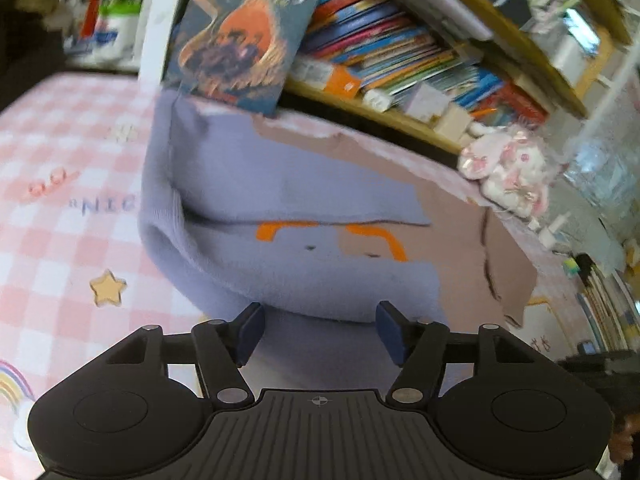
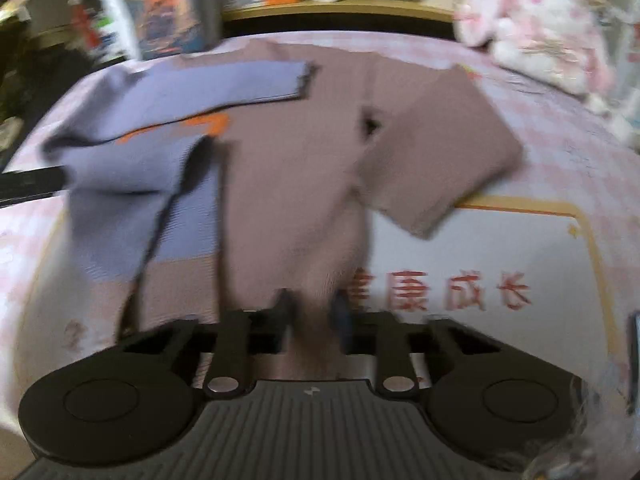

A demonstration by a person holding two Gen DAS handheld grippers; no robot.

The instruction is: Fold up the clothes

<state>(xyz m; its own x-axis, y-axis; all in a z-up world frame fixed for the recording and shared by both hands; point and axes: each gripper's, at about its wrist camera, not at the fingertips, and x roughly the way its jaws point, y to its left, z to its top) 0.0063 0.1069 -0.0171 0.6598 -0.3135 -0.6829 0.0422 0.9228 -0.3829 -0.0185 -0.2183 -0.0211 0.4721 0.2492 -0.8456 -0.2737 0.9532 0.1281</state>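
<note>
A sweater, lavender (image 1: pixel 320 276) on one half and mauve (image 2: pixel 292 168) on the other with an orange stripe (image 1: pixel 384 240), lies on the bed. Its lavender side with the sleeve (image 2: pixel 224 80) is folded over onto the body. My left gripper (image 1: pixel 320 332) stands open at the lavender fold's near edge, fingers wide apart with cloth lying between them. In the blurred right wrist view, my right gripper (image 2: pixel 312 312) is shut on the mauve hem, which bunches up between its fingers. The mauve sleeve (image 2: pixel 436 148) lies spread to the right.
A pink checked sheet (image 1: pixel 60 184) covers the bed, with a white printed panel (image 2: pixel 480 256) at the right. A book (image 1: pixel 240 36) stands at the far edge before a crowded bookshelf (image 1: pixel 400 48). A white and pink plush toy (image 1: pixel 504 168) sits at the far right corner.
</note>
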